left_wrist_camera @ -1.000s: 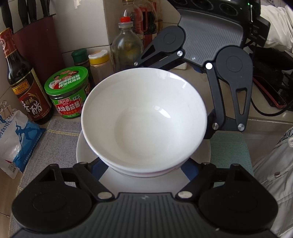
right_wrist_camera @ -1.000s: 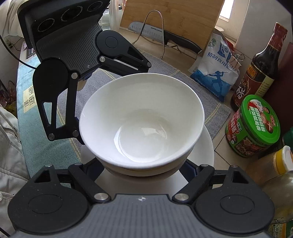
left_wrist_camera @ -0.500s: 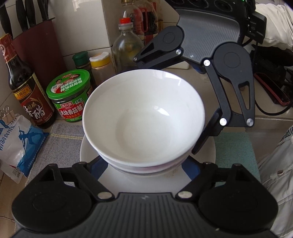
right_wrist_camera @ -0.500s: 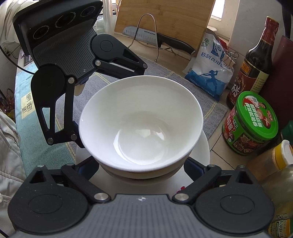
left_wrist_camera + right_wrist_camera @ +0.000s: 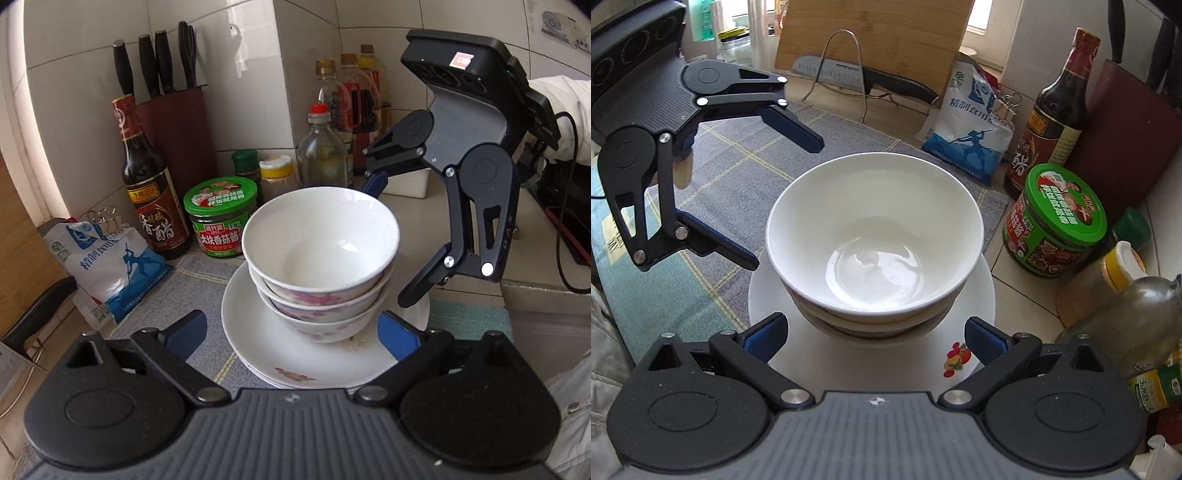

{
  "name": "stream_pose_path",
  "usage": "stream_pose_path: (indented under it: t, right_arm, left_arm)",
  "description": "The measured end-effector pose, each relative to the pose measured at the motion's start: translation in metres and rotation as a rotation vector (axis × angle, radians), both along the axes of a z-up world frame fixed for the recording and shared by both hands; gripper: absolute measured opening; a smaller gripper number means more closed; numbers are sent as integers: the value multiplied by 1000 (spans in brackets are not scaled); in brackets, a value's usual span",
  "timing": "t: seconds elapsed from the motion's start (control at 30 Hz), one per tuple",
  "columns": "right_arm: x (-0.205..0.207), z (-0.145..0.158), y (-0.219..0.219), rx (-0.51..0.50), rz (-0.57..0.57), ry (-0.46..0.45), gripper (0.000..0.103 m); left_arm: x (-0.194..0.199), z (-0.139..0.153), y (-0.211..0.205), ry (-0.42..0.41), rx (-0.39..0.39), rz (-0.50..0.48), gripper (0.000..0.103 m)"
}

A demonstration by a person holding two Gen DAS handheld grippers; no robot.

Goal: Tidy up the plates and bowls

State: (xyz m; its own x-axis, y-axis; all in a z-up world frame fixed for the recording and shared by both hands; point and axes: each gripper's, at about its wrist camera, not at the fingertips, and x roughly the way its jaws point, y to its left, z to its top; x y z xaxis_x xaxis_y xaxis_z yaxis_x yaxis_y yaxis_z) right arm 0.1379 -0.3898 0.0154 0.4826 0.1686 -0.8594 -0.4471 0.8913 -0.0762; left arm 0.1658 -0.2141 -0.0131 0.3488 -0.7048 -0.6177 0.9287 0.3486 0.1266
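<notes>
Three white bowls with pink flowers are nested in a stack on a stack of white plates on a grey mat. The bowl stack also shows in the right wrist view, on the plates. My left gripper is open and empty, its fingers apart on either side of the plates, clear of the bowls. My right gripper is open and empty too, across the stack from the left. Each gripper shows in the other's view: the right, the left.
A green-lidded jar, a dark vinegar bottle, spice jars and oil bottles crowd the wall behind the stack. A salt bag and knife block stand left. A cutting board and knife on a rack are beyond the mat.
Both grippers have opened wide and drawn back and up from the bowl stack. The stack now stands free on the plates.
</notes>
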Motion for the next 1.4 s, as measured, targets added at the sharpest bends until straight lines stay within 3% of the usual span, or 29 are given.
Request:
stream_pose_path:
  t: [0.17, 0.4, 0.53, 0.87, 1.4]
  right_arm:
    - [-22, 11, 25, -35, -241, -49, 103]
    - [-58, 21, 50, 23, -757, -85, 103]
    - [-82, 32, 68, 30, -917, -145, 103]
    - [-109, 62, 105, 8, -968, -265, 103]
    - [-108, 71, 113, 12, -938, -296, 103]
  left_arm:
    - [-21, 21, 22, -35, -59, 145, 99]
    - [-29, 40, 52, 132, -99, 410, 99]
    - [-34, 47, 61, 171, -38, 492, 99]
    - [-48, 66, 75, 161, -50, 520, 99]
    - [-53, 75, 73, 120, -55, 546, 100]
